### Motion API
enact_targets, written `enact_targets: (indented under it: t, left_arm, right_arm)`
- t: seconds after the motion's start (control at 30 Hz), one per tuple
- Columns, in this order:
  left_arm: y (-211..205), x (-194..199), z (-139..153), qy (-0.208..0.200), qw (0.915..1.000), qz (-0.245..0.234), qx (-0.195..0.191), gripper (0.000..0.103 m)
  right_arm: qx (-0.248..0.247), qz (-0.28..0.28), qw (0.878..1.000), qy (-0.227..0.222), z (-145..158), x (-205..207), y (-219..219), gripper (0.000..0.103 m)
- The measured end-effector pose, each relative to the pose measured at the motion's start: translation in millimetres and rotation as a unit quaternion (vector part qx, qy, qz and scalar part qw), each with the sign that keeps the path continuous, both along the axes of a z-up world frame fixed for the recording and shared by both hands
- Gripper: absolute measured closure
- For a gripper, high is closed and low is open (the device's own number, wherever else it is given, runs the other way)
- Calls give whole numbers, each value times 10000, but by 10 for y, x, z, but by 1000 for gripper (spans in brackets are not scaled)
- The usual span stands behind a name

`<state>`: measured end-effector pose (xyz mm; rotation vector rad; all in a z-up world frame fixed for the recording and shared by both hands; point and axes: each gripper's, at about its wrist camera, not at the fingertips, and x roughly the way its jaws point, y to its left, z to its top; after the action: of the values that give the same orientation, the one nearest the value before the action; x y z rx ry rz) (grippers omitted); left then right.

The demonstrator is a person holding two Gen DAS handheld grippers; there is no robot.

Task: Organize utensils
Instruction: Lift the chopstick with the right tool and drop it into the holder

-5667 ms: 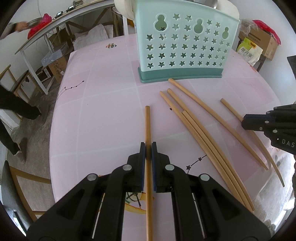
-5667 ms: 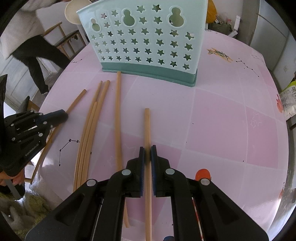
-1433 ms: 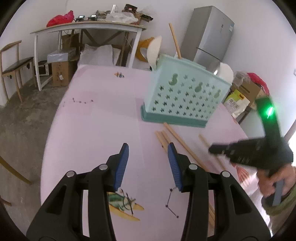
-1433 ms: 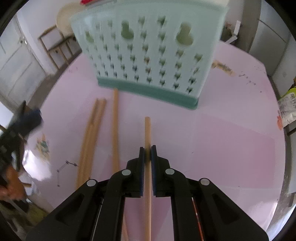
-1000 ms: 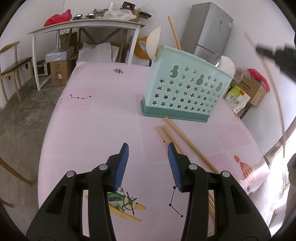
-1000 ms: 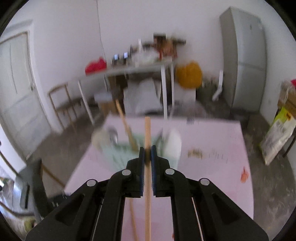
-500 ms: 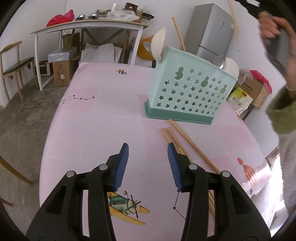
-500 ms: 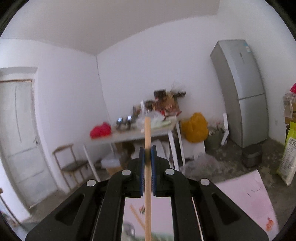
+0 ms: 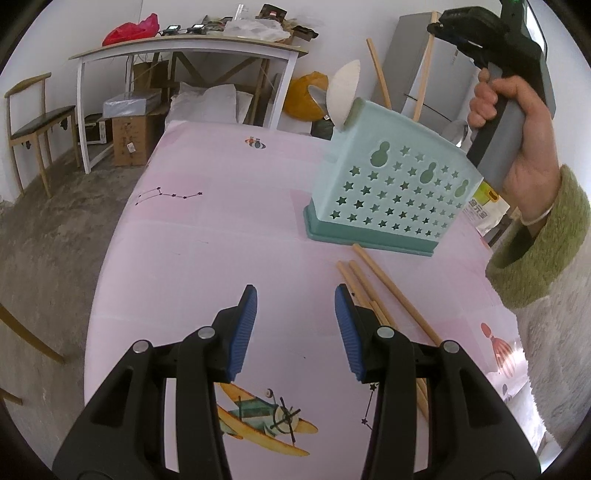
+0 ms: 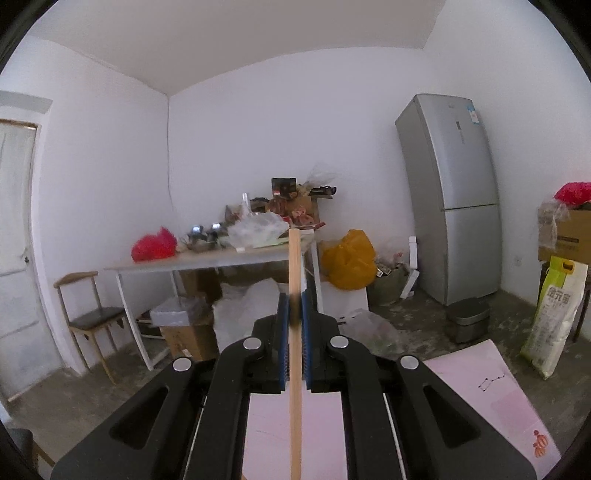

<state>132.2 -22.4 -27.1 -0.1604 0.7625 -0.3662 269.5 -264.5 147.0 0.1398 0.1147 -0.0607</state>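
In the left wrist view my left gripper (image 9: 295,301) hovers open over the pink table (image 9: 207,266) with nothing between its blue pads. A mint star-holed utensil basket (image 9: 391,192) stands beyond it, with a wooden chopstick (image 9: 377,75) and a white spoon (image 9: 343,92) inside. Several chopsticks (image 9: 388,295) lie on the table in front of the basket. My right gripper (image 9: 436,27), held in a hand, is high above the basket, and its chopstick (image 9: 423,74) hangs down to the basket's rim. In the right wrist view the right gripper (image 10: 294,301) is shut on that chopstick (image 10: 294,258).
A green sleeve (image 9: 539,251) reaches in at the right, above the table's edge. Behind stand a grey fridge (image 10: 450,214), a cluttered white table (image 10: 207,258), a chair (image 10: 88,317) and a yellow-green bag (image 10: 557,306). A metal spoon (image 9: 460,133) sits at the basket's far end.
The right gripper has carried its chopstick up from the table to above the basket, its view swinging to the room. The left gripper stayed open and hardly moved.
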Motion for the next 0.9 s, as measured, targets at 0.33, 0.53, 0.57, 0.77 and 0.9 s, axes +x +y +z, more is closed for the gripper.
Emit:
enact_targets:
  t: [0.33, 0.53, 0.57, 0.77, 0.9]
  left_arm:
    - [11, -20, 18, -54, 10000, 16, 5, 62]
    - [-29, -68, 69, -97, 9999, -41, 43, 62]
    - [-44, -78, 81, -106, 9999, -51, 50, 62]
    - [-122, -141, 111, -97, 9998, -146, 81, 62]
    - [-205, -175, 108, -17, 9995, -285, 127, 62]
  right_arm:
    - [-289, 330, 9978, 489, -146, -444, -96, 72]
    - [-270, 372, 9975, 529, -63, -1051, -341, 51]
    - [-247, 388, 9976, 515, -39, -1163, -385, 50]
    - [180, 723, 9935, 866, -133, -1764, -606, 46]
    - [403, 847, 9750, 2013, -676, -1851, -607, 46]
